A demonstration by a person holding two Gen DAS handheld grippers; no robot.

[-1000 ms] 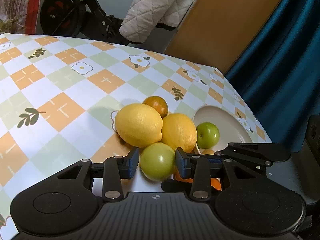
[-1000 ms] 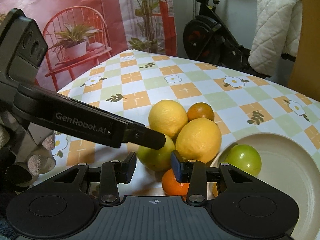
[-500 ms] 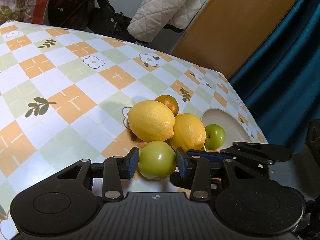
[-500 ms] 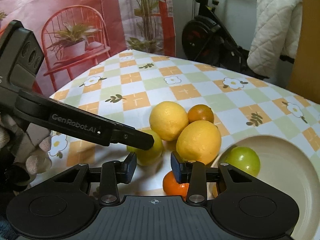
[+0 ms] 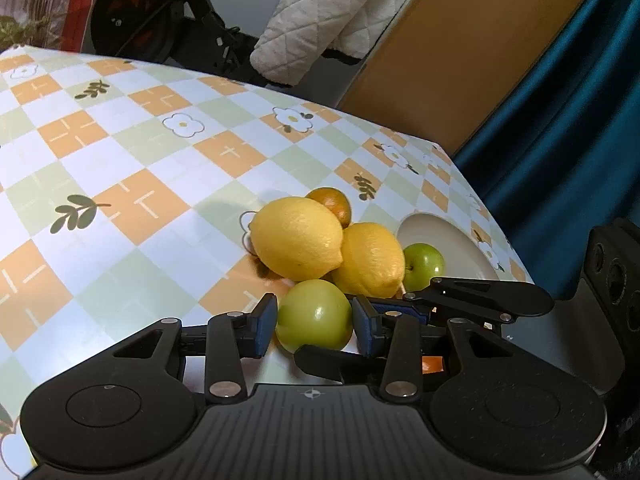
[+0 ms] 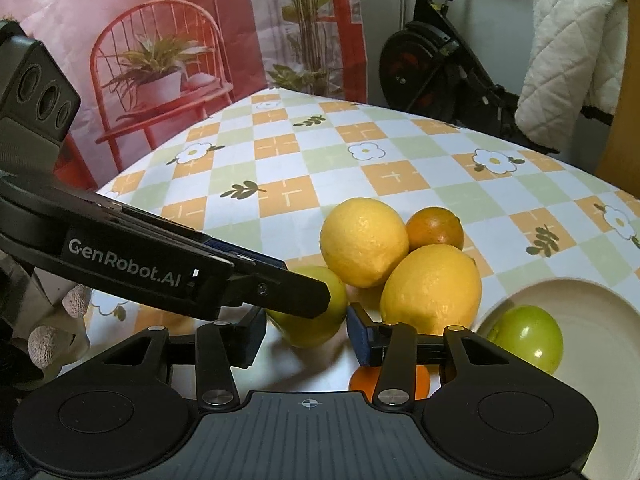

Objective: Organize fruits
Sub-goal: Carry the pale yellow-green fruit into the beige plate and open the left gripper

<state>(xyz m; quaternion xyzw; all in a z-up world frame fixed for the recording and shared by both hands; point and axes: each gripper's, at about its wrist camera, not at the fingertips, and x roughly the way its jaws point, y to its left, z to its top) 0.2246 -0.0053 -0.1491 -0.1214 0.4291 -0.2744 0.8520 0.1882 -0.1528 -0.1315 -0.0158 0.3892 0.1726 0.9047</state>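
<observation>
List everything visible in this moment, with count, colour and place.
yellow lemons: two, yellow, touching each other, on the tablecloth
round green fruits: two, green; one between the left jaws, one on the plate
orange citrus fruits: two, orange; one behind the lemons, one under the right gripper
cream round plate: one, cream, right of the lemons
checked floral tablecloth: one, orange-green-white
black exercise bike, white quilted blanket, teal curtain: background
left gripper: black, closed on a green fruit
right gripper: black, jaws opening, gripping nothing

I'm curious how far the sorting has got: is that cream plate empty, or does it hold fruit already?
Not empty. One green apple lies in the plate near its rim; the lemons and other fruit sit outside on the tablecloth.
</observation>
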